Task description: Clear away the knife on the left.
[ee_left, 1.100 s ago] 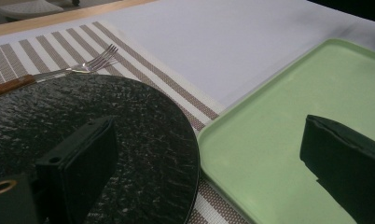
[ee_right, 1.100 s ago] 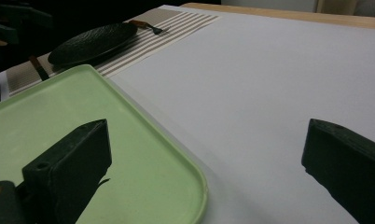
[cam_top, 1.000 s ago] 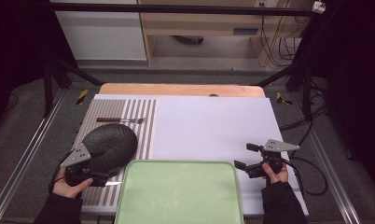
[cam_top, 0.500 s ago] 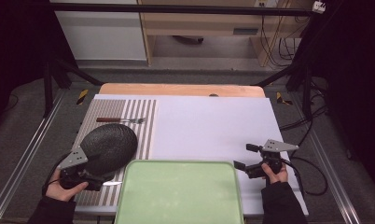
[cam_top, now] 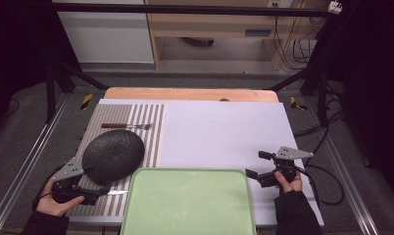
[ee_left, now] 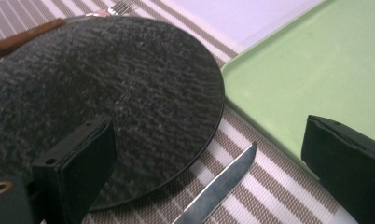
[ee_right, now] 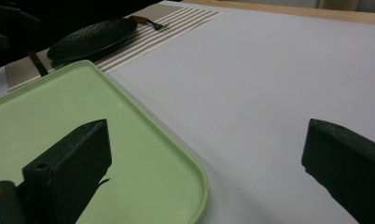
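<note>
A black textured plate (cam_top: 112,155) (ee_left: 106,88) lies on a striped placemat (cam_top: 148,122) at the table's left. My left gripper (cam_top: 96,195) (ee_left: 211,135) stands open at the plate's near edge, with one jaw over the rim and nothing gripped. A knife (cam_top: 117,193) (ee_left: 218,186) lies on the mat between those jaws. A fork (cam_top: 126,126) (ee_left: 120,7) with a wooden handle rests beyond the plate. A pale green tray (cam_top: 187,200) (ee_left: 307,79) (ee_right: 106,135) sits at the front centre. My right gripper (cam_top: 256,165) (ee_right: 206,135) stands open by the tray's right corner, holding nothing.
A white sheet (cam_top: 224,132) (ee_right: 269,70) covers the table's middle and right. A wooden strip (cam_top: 185,94) runs along the far edge. Metal rails (cam_top: 28,161) flank the table, and cables (cam_top: 327,181) trail at the right.
My left gripper has drawn back toward the front left, away from the plate's middle. The plate and the right gripper have hardly moved.
</note>
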The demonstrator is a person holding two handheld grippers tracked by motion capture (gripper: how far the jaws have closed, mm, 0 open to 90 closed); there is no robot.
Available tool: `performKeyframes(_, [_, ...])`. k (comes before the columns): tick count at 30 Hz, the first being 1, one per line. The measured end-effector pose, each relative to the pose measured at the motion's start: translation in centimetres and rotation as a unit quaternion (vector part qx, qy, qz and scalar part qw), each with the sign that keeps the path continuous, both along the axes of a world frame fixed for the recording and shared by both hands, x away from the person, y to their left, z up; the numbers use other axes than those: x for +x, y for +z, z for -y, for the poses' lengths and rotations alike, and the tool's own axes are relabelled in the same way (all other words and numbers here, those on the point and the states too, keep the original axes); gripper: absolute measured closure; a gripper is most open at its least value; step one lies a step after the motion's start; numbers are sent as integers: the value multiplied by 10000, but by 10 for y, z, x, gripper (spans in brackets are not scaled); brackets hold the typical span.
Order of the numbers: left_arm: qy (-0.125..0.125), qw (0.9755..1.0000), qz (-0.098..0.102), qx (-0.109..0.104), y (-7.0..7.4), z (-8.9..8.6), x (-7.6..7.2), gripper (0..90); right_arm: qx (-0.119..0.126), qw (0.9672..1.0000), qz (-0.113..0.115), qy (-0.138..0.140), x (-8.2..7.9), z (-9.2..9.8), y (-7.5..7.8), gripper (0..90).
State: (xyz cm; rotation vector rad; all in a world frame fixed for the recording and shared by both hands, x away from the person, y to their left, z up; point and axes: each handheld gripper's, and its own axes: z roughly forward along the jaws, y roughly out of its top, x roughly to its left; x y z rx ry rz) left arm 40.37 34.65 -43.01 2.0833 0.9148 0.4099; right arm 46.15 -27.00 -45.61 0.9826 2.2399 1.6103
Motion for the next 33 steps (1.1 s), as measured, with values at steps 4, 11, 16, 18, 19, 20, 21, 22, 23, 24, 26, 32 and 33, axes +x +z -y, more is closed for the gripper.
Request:
performKeyframes(4, [86,9999,-118,51,-2,-8,-2,31,-12,10000,-5,8,0,0,0,17])
performKeyframes(11, [238,9993,-243,149,-5,-19,-6,47,-10,10000,0,4,0,0,0,17])
performKeyframes(16, [353,9978,-384,419,-9,-25,-7,84,-18,10000,-6,2,0,0,0,17])
performKeyframes(18, [333,9972,-459,497,-11,-27,-7,109,-17,10000,2,1,0,0,0,17])
performKeyframes(19, [348,9967,-477,561,-12,-28,-7,117,-18,10000,0,0,0,0,0,17])
performKeyframes(20, [352,9964,-500,594,-13,-29,-7,128,-21,10000,-3,3,0,0,0,17])
performKeyframes(21, [345,9961,-521,615,-14,-30,-7,140,-31,10000,-9,4,0,0,0,17])
performKeyframes(22, [345,9961,-521,615,-14,-30,-7,148,-32,10000,-15,5,0,0,0,17])
performKeyframes(23, [367,9952,-549,716,-16,-33,-6,156,-36,10000,-15,8,0,0,0,17])
performKeyframes(24, [409,9944,-574,789,-17,-34,-6,163,-36,10000,-16,6,0,0,0,17])
performKeyframes(26, [401,9939,-606,830,-18,-35,-5,194,-37,10000,-13,6,0,0,0,17])
performKeyframes(32, [264,9916,-648,1085,-23,-36,-4,304,-43,10000,-22,5,0,0,0,17])
performKeyframes(33, [232,9904,-656,1196,-24,-36,-4,323,-44,10000,-15,9,0,0,0,17])
